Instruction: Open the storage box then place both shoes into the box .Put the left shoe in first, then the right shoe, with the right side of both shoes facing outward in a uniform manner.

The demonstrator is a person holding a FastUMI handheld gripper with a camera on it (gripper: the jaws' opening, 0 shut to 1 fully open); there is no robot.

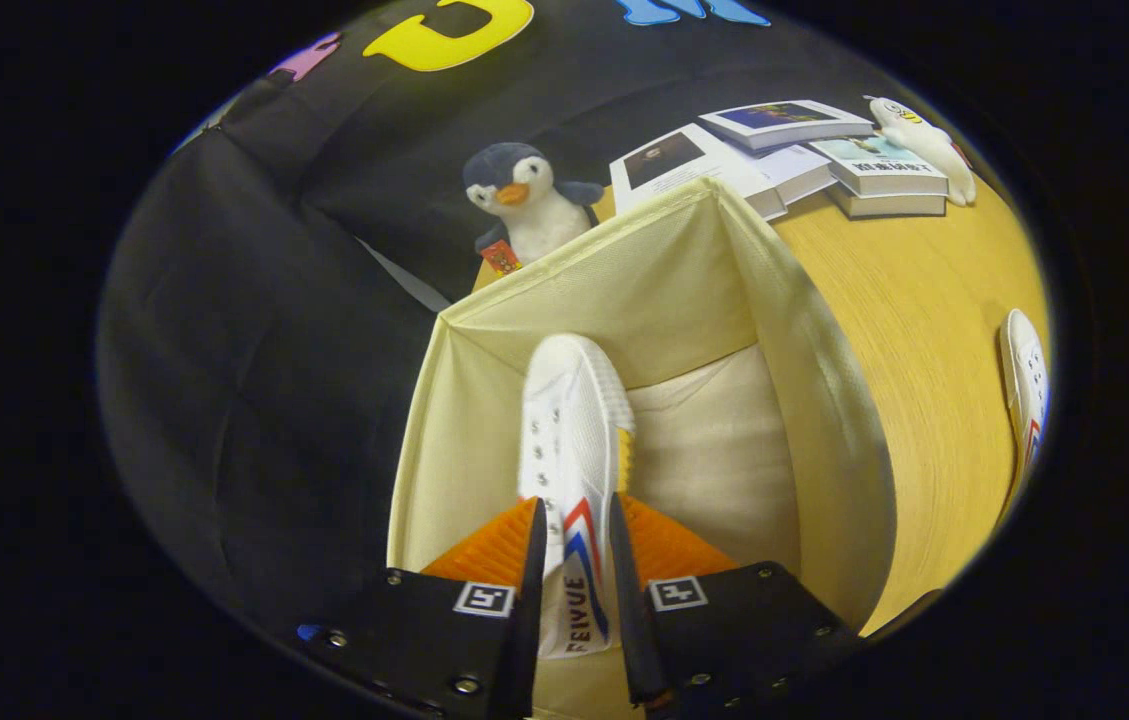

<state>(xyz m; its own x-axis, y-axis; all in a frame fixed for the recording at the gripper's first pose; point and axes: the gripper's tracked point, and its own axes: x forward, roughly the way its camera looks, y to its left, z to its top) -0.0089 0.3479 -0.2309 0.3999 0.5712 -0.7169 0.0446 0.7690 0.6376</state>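
The hand-held gripper (pixel 572 560) is clamped on a white canvas shoe (pixel 569 450), both fingers pressing against its sides near the heel end, where a red and blue stripe runs along the upper. The shoe points away from the fingers, its toe reaching forward and down into the storage box (pixel 824 400). Rows of eyelets show on its upper, and a strip of yellowish sole shows along its right edge.

The storage box is a pale cream fabric bin, open at the top, with its walls standing upright around the shoe. Its cream floor shows to the right of the shoe, bare.

The box stands on a light wooden table (pixel 924 330). Off to the right of the box, well apart from it, a second white shoe (pixel 1024 390) lies on the table, with the same red and blue marking on its side.

Beyond the box's far corner sits a plush penguin (pixel 524 205), grey-blue and white with an orange beak. To the right of it, farther along the table, lies a loose pile of books (pixel 794 150), and a small white plush toy (pixel 924 145) rests beside that pile.
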